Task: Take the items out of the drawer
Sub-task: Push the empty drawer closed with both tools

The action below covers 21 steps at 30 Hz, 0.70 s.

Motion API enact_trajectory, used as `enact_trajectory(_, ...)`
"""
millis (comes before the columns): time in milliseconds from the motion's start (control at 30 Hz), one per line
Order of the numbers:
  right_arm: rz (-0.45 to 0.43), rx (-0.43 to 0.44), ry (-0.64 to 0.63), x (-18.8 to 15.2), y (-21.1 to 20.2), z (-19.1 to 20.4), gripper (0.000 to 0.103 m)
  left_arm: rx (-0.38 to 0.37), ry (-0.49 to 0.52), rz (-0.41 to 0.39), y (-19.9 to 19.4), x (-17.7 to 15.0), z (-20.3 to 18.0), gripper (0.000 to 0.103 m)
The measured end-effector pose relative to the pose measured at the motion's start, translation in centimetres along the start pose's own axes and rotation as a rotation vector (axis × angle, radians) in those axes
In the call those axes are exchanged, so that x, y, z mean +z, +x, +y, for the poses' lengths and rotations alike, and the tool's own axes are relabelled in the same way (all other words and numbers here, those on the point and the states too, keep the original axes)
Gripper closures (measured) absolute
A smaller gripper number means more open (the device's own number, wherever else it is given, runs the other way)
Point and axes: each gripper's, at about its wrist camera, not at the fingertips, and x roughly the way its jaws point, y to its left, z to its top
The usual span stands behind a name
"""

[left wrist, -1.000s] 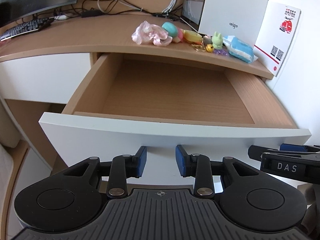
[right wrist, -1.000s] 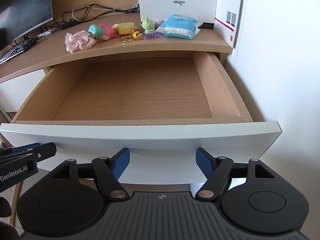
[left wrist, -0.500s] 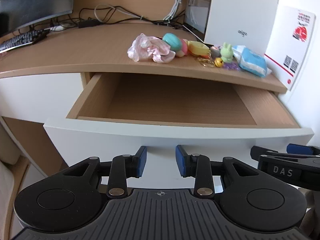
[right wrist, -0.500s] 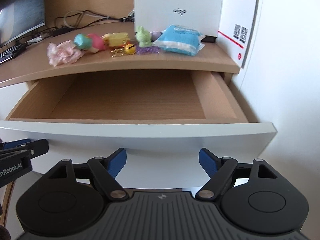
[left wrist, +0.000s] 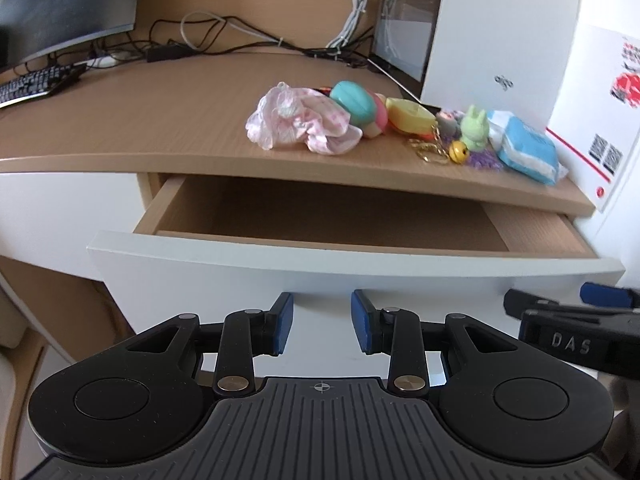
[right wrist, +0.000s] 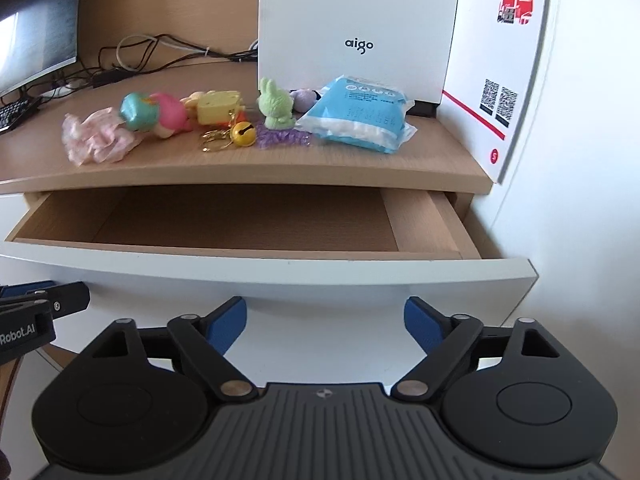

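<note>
The white-fronted drawer (left wrist: 360, 272) (right wrist: 280, 280) stands partly pulled out, and the part of its wooden floor that shows is bare. On the desk top above it lie a pink cloth (left wrist: 296, 124), a teal and pink toy (left wrist: 356, 104), a yellow toy (left wrist: 408, 114), a green bunny (left wrist: 474, 126), a yellow bell (left wrist: 460, 152) and a blue tissue pack (left wrist: 528, 148). My left gripper (left wrist: 322, 312) is open, its blue tips at the drawer front, holding nothing. My right gripper (right wrist: 326, 312) sits beside it at the same front; its jaws are opening with nothing between them.
A white box marked "aigo" (right wrist: 356, 24) stands at the back right of the desk, with a white wall (right wrist: 580, 200) to its right. A monitor (left wrist: 60, 4), a keyboard (left wrist: 32, 84) and cables (left wrist: 224, 36) fill the back left.
The drawer has slid inward under the desk top, so less of its floor shows. Both grippers moved forward with its front. The right jaws have spread wider.
</note>
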Motion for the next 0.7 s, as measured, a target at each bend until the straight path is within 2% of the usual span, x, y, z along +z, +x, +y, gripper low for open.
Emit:
enact_trajectory(167,-0.022,-0.005,-0.009,0.8,1.7,0.1,0.009,0.01,0.014,-0.029,1.6,0.8,-0.2,0.068)
enact_trajectory(500,-0.044,0.012,0.035,2.9,5.0,-0.4,0.007,0.028,0.012,-0.051,4.7,2.8,-0.7,0.067)
enact_trajectory(700,-0.096,0.028,0.041,3.4,6.3,-0.2,0.003,0.033,0.025,-0.076,5.8,3.3,-0.8,0.067)
